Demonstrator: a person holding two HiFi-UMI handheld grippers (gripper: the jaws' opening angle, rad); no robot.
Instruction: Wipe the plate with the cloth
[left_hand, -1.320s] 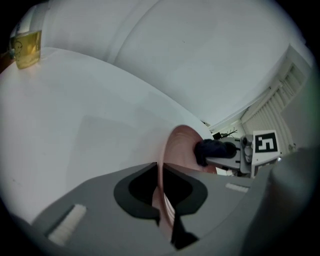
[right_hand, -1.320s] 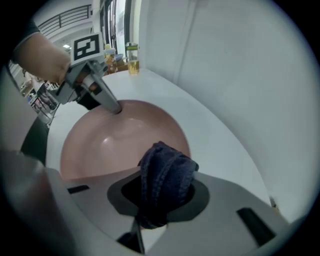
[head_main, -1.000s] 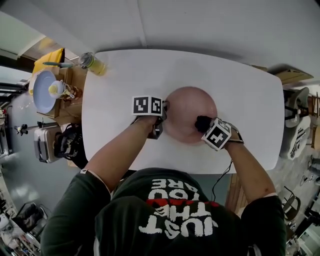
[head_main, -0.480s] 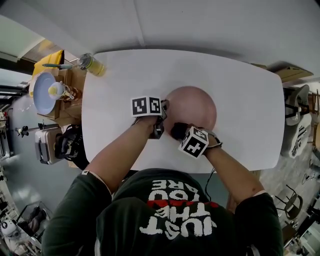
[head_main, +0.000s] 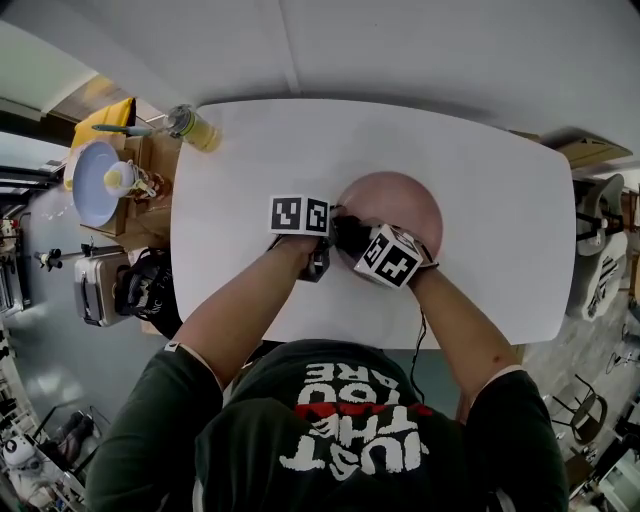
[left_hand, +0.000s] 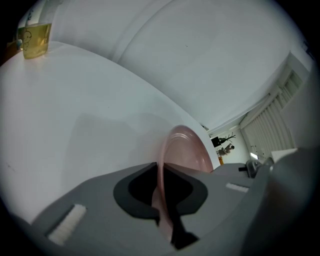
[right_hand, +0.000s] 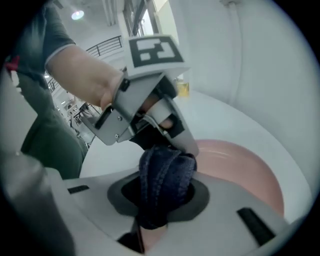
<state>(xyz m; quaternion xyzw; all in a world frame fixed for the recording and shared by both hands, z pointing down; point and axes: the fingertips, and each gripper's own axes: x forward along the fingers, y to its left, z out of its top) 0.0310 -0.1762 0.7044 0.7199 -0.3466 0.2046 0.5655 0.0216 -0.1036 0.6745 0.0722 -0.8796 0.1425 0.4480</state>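
Clamps left gripper's (left_hand: 161, 192) just-tightened jaws on the rim of the round, pale-pink plate (head_main: 400, 200) on the white table (head_main: 480, 180); grips bunched dark-blue cloth (right_hand: 167, 172) in right gripper (right_hand: 161, 200) over plate's left side.

Smooth pink plate, coarse blue cloth.
The plate (head_main: 405, 200) shows a smooth, soft sheen; the cloth (right_hand: 165, 180) at its eight o'clock rim looks like rough woven denim; the table (head_main: 490, 190) is matt white; the right gripper (right_hand: 159, 200) is matt grey plastic.

At centre frame the pink plate (head_main: 405, 200) lies on the white table (head_main: 480, 260). The left gripper (head_main: 325, 245) is at its left rim. The right gripper (head_main: 358, 242) holds the dark cloth (head_main: 348, 230) on the plate's left part, just beside the left gripper.
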